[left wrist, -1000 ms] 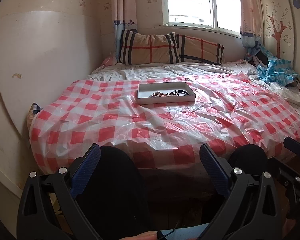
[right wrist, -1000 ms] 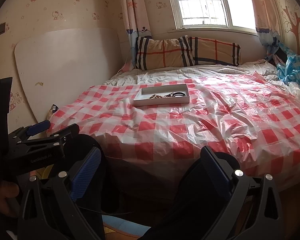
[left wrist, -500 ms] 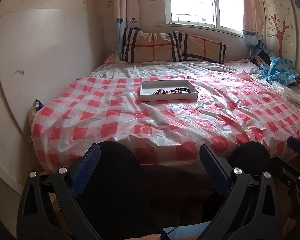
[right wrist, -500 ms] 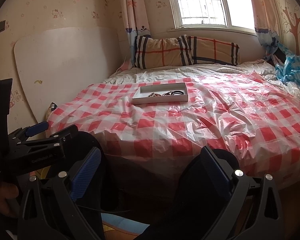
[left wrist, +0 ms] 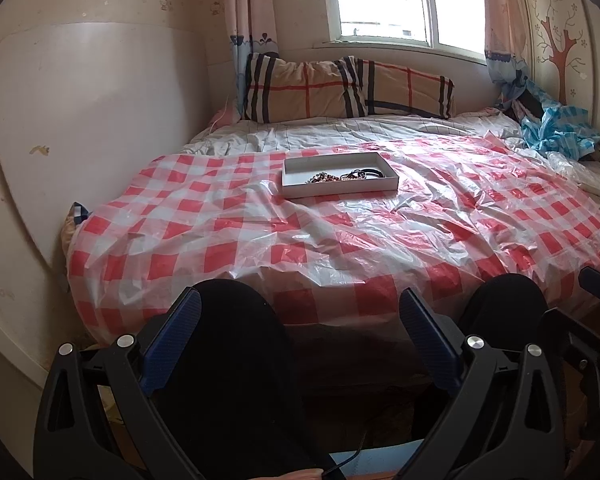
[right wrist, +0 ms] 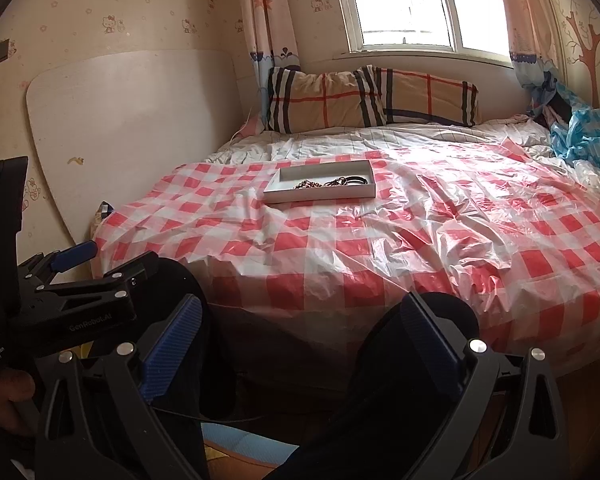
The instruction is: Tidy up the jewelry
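Note:
A shallow white tray [left wrist: 300, 190] [right wrist: 284, 197] lies on the bed's red-checked plastic sheet, far ahead of both grippers. Inside it sits a tangle of jewelry [left wrist: 346, 176] [right wrist: 330, 182]: brown beads and dark bands. My left gripper [left wrist: 300, 320] is open and holds nothing, low in front of the bed's near edge, above a person's dark-clad knees. My right gripper [right wrist: 300, 320] is also open and empty, at about the same distance. The left gripper's body [right wrist: 80, 300] shows at the left of the right wrist view, with a hand under it.
The bed [left wrist: 340, 240] fills the middle, with plaid pillows [left wrist: 340, 88] under the window. A white board [left wrist: 92, 120] leans on the left wall. Blue crumpled plastic [left wrist: 556, 128] lies at the far right. The person's knees [left wrist: 228, 340] sit between me and the bed.
Both views have tilted slightly, so the tray sits a little lower and the bed's near edge farther down. Both grippers stay open and empty.

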Demonstrator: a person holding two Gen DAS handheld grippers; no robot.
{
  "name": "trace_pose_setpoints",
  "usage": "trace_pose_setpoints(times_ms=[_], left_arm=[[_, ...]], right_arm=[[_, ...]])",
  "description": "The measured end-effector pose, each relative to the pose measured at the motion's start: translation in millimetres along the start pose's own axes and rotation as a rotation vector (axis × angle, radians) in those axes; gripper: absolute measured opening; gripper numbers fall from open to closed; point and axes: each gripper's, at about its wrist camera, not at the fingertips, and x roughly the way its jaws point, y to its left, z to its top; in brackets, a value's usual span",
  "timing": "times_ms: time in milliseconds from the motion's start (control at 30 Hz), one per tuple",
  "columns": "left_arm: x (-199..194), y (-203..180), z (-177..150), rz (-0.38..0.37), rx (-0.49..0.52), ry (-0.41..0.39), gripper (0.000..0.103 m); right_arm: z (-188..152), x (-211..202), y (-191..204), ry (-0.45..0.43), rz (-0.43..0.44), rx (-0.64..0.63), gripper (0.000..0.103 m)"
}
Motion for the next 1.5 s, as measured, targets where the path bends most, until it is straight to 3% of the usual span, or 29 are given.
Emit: trace_pose_setpoints(times_ms=[1500], left_arm=[[6.6,-4.5,-5.0,0.02,0.009,0.019,0.095]], right_arm=[[0.2,2.7,2.5,0.01,-0.005,-0.001,0.096]])
